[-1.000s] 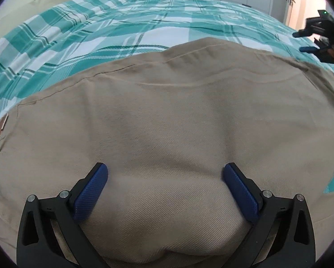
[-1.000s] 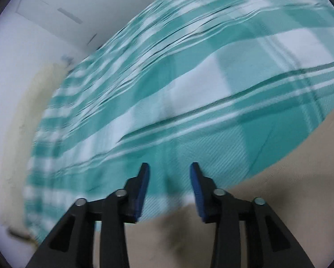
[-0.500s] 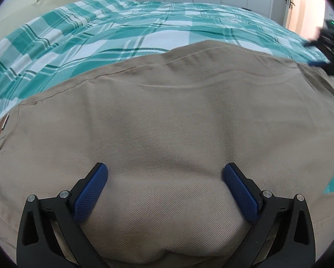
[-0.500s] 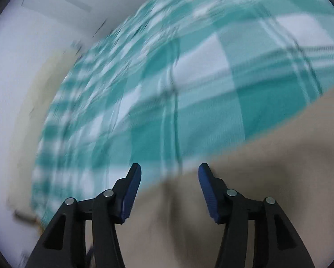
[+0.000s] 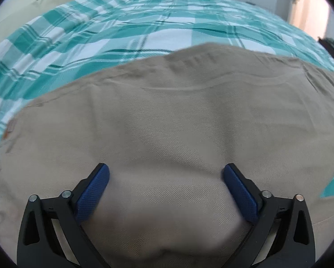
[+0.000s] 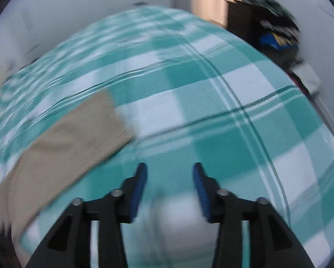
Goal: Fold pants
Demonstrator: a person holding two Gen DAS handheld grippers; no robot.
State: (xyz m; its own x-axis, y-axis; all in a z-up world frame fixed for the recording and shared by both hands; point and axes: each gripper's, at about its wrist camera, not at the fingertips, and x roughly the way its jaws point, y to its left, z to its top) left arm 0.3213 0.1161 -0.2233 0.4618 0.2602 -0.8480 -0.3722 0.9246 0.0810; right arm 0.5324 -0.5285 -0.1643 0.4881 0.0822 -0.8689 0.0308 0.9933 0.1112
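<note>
The beige twill pants (image 5: 178,120) lie spread flat on the bed with the teal-and-white plaid cover (image 5: 126,35), filling most of the left wrist view, and the left tool (image 5: 165,179) hovers low over them exactly as it did a second ago, its blue-padded jaws spread wide with cloth beneath them but nothing pinched between. That side has barely budged; the fabric under it looks the same, only a touch blurrier at the far edge. The action is all on the right: the right tool (image 6: 169,178) has swung well away from the pants, which a second ago sat right under its fingers. Now it points at bare plaid cover (image 6: 223,116), and only one narrow beige leg end (image 6: 62,145) shows off to its left, lying flat across the checks and clear of the fingers. Its jaws have just been opening a little wider than before and stand parted with nothing between them. The view is smeared with motion. A dark piece of furniture with a heap of dark clothes (image 6: 269,29) has come into sight at the far right corner, where earlier only wall and bed showed.
</note>
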